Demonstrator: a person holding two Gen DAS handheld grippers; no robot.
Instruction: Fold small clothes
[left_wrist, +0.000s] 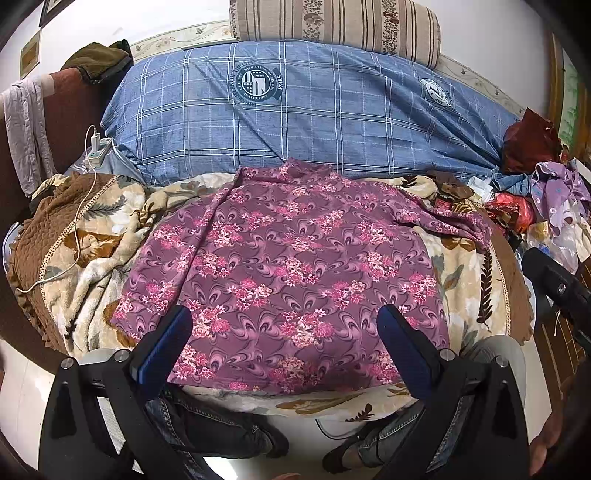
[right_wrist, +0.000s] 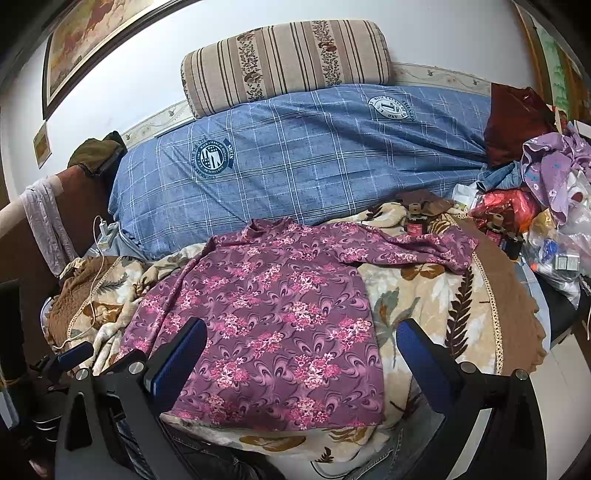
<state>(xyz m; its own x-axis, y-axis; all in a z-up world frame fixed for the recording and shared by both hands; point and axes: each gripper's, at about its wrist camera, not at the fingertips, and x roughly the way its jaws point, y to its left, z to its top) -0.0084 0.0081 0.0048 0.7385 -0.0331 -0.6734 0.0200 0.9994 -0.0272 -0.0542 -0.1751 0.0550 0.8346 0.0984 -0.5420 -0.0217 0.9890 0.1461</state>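
A purple floral long-sleeved top lies spread flat on the beige leaf-print blanket, collar toward the back, one sleeve stretched to the right. It also shows in the right wrist view. My left gripper is open and empty, held above the top's lower hem. My right gripper is open and empty, over the top's lower right side. The right gripper's body shows at the far right of the left wrist view. The left gripper's fingers show at the lower left of the right wrist view.
A blue checked duvet and a striped bolster lie behind the top. A white charger and cable lie at the left. Clothes, bags and small bottles crowd the right. My legs are below the bed's edge.
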